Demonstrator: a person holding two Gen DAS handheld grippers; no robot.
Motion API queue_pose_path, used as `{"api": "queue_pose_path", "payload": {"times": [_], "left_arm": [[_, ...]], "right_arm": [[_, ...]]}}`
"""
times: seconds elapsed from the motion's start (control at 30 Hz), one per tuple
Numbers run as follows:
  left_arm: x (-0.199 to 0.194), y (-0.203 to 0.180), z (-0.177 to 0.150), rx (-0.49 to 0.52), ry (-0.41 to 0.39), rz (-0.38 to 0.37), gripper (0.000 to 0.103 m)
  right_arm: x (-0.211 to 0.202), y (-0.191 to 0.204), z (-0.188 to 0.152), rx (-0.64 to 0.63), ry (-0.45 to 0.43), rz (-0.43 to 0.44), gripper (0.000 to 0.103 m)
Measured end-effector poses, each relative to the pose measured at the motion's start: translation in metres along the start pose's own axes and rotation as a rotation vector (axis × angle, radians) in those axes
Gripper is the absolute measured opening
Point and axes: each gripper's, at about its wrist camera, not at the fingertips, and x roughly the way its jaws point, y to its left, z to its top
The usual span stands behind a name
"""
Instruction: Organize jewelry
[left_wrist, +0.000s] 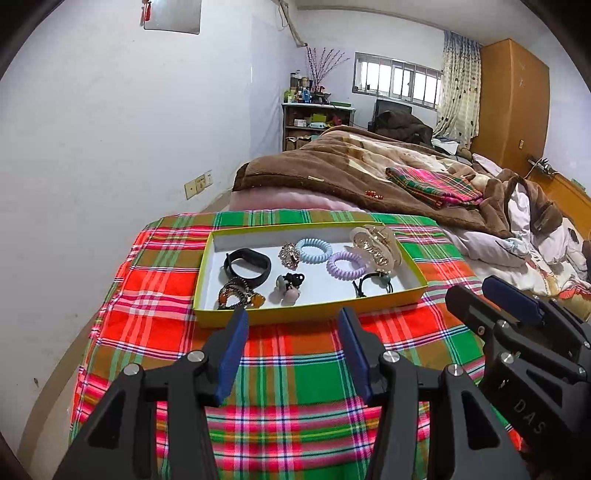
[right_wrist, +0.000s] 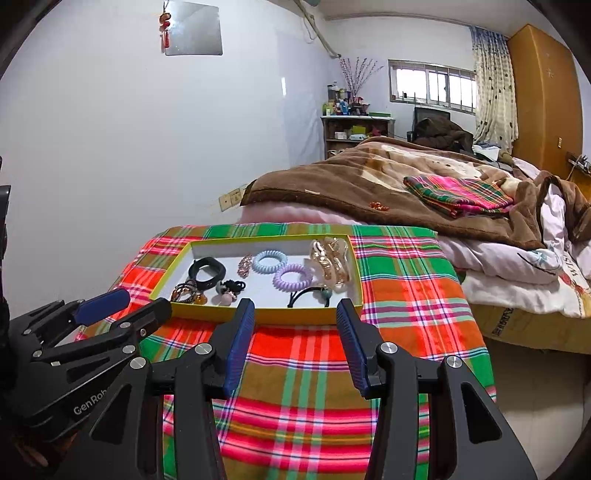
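A shallow yellow tray (left_wrist: 310, 312) (right_wrist: 284, 314) sits on a plaid cloth. It holds a black band (left_wrist: 246, 266) (right_wrist: 207, 271), a blue coil tie (left_wrist: 314, 250) (right_wrist: 269, 261), a purple coil tie (left_wrist: 347, 264) (right_wrist: 292, 277), a gold claw clip (left_wrist: 376, 246) (right_wrist: 330, 263), a beaded bracelet (left_wrist: 236, 292), a rhinestone clip (left_wrist: 290, 255), and black ties with beads (left_wrist: 290, 286) (left_wrist: 373, 284). My left gripper (left_wrist: 293, 319) is open and empty, just in front of the tray's near wall. My right gripper (right_wrist: 295, 308) is open and empty, at the near wall too.
The plaid cloth (left_wrist: 295, 380) (right_wrist: 306, 369) covers a small table beside a bed with a brown blanket (left_wrist: 332, 173) (right_wrist: 332, 184). A folded plaid cloth (left_wrist: 436, 184) lies on the bed. A white wall is at the left. The right gripper's body shows in the left wrist view (left_wrist: 517, 332).
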Motion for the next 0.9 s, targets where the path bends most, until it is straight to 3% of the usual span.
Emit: {"api": "queue_pose_path", "payload": {"times": [0.4, 0.53, 0.9], "left_arm": [[-0.014, 0.011, -0.005, -0.05, -0.015, 0.008, 0.052], [-0.013, 0.009, -0.007, -0.021, -0.004, 0.064, 0.052], [-0.014, 0.008, -0.009, -0.034, 0.0, 0.034, 0.052]], "right_arm": [[-0.008, 0.007, -0.001, -0.003, -0.008, 0.018, 0.047], [-0.009, 0.008, -0.001, 0.003, -0.009, 0.023, 0.047], [-0.011, 0.005, -0.001, 0.011, -0.011, 0.018, 0.047]]}}
